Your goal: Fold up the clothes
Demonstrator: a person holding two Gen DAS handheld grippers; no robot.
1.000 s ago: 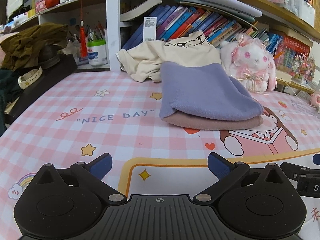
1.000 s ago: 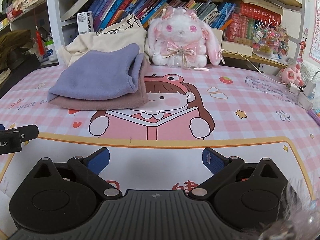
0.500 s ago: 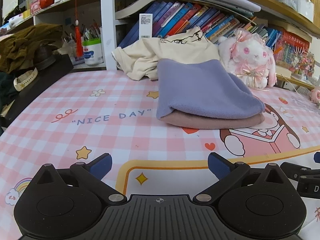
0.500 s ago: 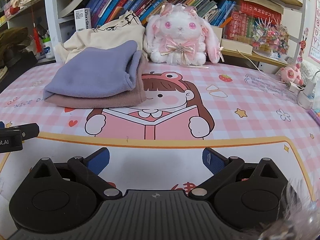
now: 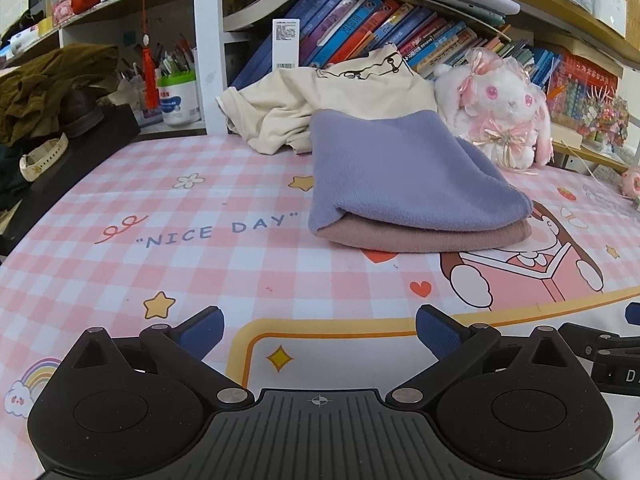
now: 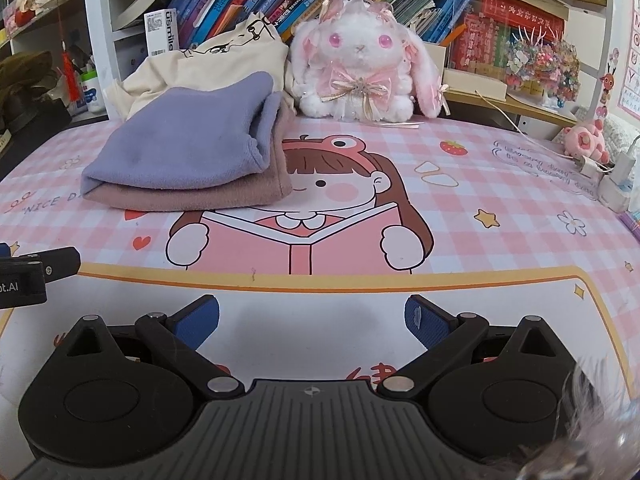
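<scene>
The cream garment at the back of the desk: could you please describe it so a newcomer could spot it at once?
Start at the bookshelf behind the pink checked desk mat. Below the books, left of the plush rabbit, lies the cream garment. Unlike the folded purple cloth stacked before it, it is crumpled and bears a black line drawing.

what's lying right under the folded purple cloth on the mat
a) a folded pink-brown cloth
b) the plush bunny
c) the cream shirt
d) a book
a: the folded purple cloth rests directly on a folded pink-brown cloth, whose edge shows beneath it in both views; the cream shirt is bunched behind the stack and the plush bunny sits beside it.
</scene>
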